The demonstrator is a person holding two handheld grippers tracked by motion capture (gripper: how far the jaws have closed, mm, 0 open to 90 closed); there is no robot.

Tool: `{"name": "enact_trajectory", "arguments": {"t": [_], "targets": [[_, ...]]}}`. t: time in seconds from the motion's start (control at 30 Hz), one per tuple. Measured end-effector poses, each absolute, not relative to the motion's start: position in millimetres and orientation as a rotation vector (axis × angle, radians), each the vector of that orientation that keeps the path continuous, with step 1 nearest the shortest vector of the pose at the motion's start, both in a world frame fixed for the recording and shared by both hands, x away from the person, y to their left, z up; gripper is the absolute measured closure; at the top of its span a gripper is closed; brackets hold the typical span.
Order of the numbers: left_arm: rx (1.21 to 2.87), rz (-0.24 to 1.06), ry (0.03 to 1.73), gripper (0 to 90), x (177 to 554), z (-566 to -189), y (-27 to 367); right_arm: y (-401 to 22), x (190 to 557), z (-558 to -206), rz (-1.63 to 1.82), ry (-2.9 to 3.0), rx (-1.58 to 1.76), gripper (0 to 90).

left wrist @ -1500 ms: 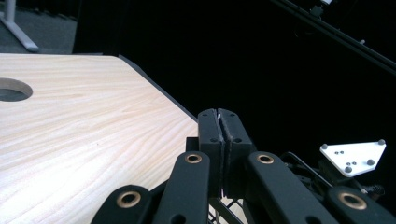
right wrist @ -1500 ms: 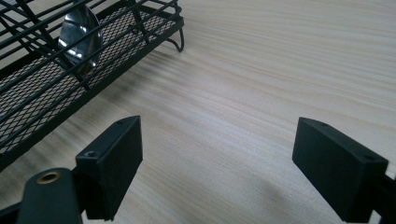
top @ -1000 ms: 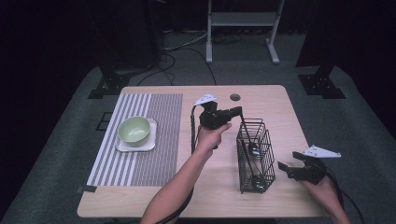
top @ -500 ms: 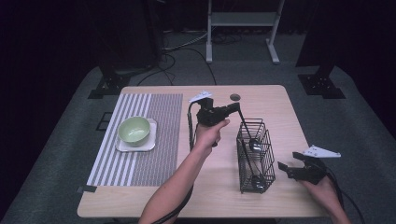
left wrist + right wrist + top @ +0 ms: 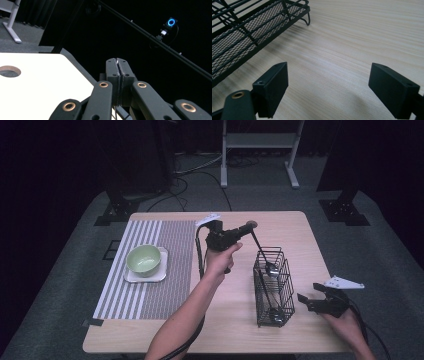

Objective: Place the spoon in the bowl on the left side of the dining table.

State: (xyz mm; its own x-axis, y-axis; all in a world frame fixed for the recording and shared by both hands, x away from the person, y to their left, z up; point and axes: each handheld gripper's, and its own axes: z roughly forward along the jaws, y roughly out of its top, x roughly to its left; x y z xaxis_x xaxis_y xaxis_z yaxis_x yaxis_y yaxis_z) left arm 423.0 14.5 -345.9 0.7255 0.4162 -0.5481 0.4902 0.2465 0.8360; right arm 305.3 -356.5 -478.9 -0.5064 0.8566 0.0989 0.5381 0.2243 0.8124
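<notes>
1. Dark curtains and a grey floor surround the wooden counter (image 5: 300,240), which carries a striped mat (image 5: 150,270) on its 9 o'clock side.
2. On that mat a green bowl (image 5: 143,258) rests on a small white plate (image 5: 131,277).
3. At about 3 o'clock of the counter's middle stands a black wire basket (image 5: 272,287), with what looks like one utensil lying inside.
4. The left gripper (image 5: 244,229) is raised above the counter at 12 o'clock of the basket; its jaws are pressed together on the top end of a long thin utensil (image 5: 261,251), whose head hangs down over the basket's far end.
5. This utensil seems light, stiff and smooth, probably metal, so it could swing or slip in a hold at the very tip; a hold lower on the handle would likely steady it.
6. The right gripper (image 5: 309,301) rests low near the counter's 4 o'clock edge, just beside the basket, with jaws wide apart and nothing between them.
</notes>
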Motion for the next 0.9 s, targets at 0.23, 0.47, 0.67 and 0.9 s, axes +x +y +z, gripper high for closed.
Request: {"name": "enact_trajectory", "arguments": {"t": [0.23, 0.47, 0.67, 0.9], "targets": [[1.34, -0.058, 0.832, 89.2, 422.2, -339.4, 20.2, -357.0, 304.5, -478.5, 1.162, 2.128, 1.278, 15.0], [1.301, -0.086, 0.844, 89.1, 424.0, -335.3, 27.8, -357.6, 304.3, -478.6, 1.161, 2.126, 1.279, 14.9], [1.286, -0.085, 0.85, 89.1, 423.9, -332.3, 34.6, -358.3, 304.5, -478.9, 1.159, 2.123, 1.285, 14.9], [1.259, -0.073, 0.877, 89.1, 423.7, -331.0, 42.8, -358.1, 304.8, -479.5, 1.154, 2.125, 1.288, 14.9]]}}
